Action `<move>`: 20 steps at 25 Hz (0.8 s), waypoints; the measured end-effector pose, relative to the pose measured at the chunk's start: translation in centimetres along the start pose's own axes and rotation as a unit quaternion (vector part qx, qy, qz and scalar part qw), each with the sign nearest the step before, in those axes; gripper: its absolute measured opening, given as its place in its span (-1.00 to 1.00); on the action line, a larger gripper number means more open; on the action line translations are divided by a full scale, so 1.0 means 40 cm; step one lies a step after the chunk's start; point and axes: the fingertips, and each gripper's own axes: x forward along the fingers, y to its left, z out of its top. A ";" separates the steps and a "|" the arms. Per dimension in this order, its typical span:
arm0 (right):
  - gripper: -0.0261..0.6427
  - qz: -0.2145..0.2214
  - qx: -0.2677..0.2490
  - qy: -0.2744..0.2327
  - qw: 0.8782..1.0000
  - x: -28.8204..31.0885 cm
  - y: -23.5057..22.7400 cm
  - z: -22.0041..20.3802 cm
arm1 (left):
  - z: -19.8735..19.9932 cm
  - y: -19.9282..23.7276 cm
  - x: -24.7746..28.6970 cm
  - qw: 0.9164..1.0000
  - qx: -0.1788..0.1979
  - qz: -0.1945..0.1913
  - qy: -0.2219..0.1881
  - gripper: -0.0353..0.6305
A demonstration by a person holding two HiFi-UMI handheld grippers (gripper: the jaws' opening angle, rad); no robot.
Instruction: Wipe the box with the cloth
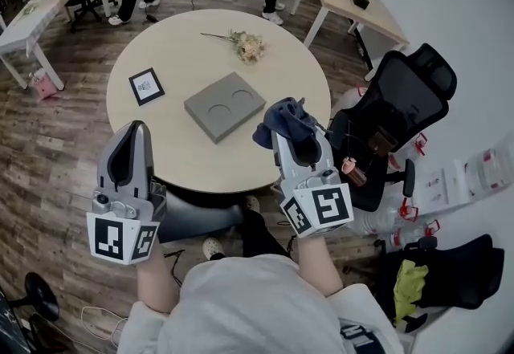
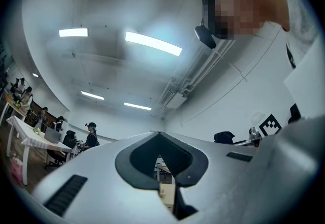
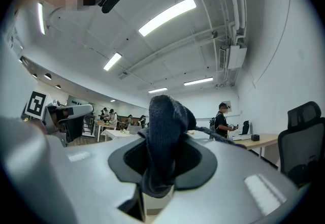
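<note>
A flat grey box (image 1: 224, 106) with two round recesses lies in the middle of the round beige table (image 1: 177, 39). My right gripper (image 1: 291, 136) is shut on a dark blue cloth (image 1: 285, 120), held just off the box's right corner near the table's edge. In the right gripper view the cloth (image 3: 165, 126) bunches up between the jaws and the camera faces the ceiling. My left gripper (image 1: 135, 129) is at the table's near left edge, clear of the box, its jaws together with nothing between them (image 2: 158, 134).
A small framed card (image 1: 146, 86) lies left of the box and a dried flower sprig (image 1: 245, 44) behind it. A black office chair (image 1: 401, 103) stands to the right of the table. Desks and standing people fill the far side of the room.
</note>
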 end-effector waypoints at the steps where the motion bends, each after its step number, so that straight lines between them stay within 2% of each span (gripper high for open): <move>1: -0.61 0.006 0.003 0.003 1.000 0.015 -0.003 -0.008 | -0.002 0.006 0.004 1.000 0.003 0.005 -0.001 -0.89; 9: -0.61 0.067 0.048 0.052 0.995 0.196 -0.022 -0.093 | -0.011 0.069 0.058 0.998 0.026 0.052 0.004 -0.89; 16: -0.61 0.123 0.079 0.127 0.981 0.358 -0.057 -0.222 | -0.052 0.105 0.097 0.993 0.044 0.112 0.019 -0.89; 20: -0.61 0.149 0.090 0.150 0.973 0.442 -0.075 -0.279 | -0.071 0.124 0.115 0.987 0.054 0.147 0.028 -0.89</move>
